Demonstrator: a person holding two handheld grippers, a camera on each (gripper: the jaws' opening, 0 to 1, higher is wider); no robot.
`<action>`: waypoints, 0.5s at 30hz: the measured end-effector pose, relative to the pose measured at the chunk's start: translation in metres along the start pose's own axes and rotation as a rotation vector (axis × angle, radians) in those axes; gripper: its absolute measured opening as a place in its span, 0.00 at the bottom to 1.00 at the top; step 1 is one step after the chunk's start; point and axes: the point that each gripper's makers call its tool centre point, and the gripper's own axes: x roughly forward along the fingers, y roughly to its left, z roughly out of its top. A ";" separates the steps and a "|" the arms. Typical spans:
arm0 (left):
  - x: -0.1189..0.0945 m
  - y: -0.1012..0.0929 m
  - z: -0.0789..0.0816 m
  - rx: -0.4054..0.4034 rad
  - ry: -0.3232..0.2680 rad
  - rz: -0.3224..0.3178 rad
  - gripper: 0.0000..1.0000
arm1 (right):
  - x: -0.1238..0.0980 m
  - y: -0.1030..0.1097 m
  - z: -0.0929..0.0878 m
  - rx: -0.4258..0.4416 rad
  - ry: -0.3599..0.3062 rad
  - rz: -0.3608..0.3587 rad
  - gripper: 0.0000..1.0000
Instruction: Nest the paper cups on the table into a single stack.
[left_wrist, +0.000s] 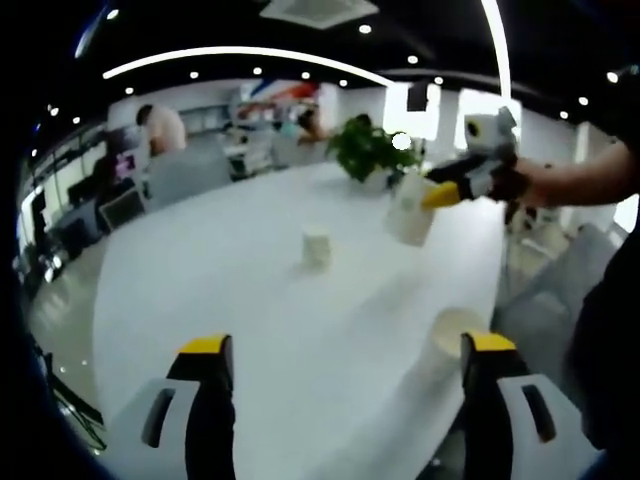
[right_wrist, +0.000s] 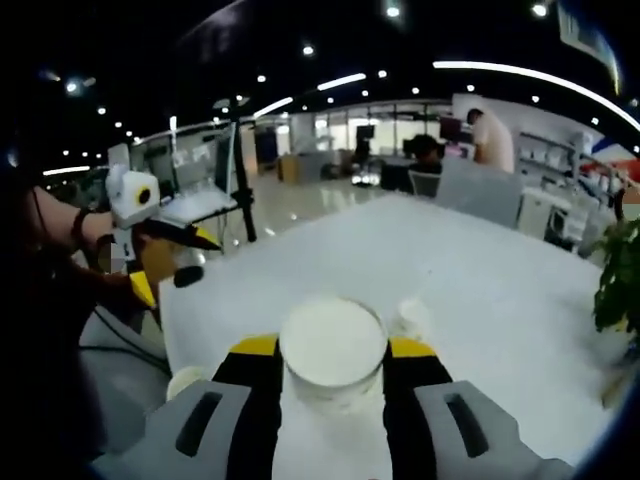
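Presently, findings as follows.
Right gripper (right_wrist: 333, 372): jaws clamped on one cup (right_wrist: 332, 352), gripped at its sides and lifted clear of the table (right_wrist: 500, 270); the left gripper view shows that gripper (left_wrist: 437, 195) carrying the cup (left_wrist: 410, 210) in the air near a plant (left_wrist: 365, 148).
Left gripper (left_wrist: 340, 362): jaws wide apart, holding nothing, over the table (left_wrist: 220, 250).
Cups counted: three. One held; one (left_wrist: 317, 247) upright mid-table; one (left_wrist: 452, 330) at the near edge, just beside the left gripper's right jaw.
Plant: one, at the table's far end.
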 end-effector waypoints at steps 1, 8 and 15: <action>0.000 -0.001 0.000 0.001 0.002 -0.002 0.93 | -0.002 0.003 0.003 -0.004 -0.007 -0.001 0.35; -0.002 -0.004 0.004 0.012 -0.001 -0.010 0.91 | -0.014 0.021 0.029 -0.019 -0.070 0.016 0.35; -0.002 -0.006 0.008 -0.001 -0.019 -0.016 0.91 | -0.021 0.036 0.043 -0.014 -0.102 0.038 0.35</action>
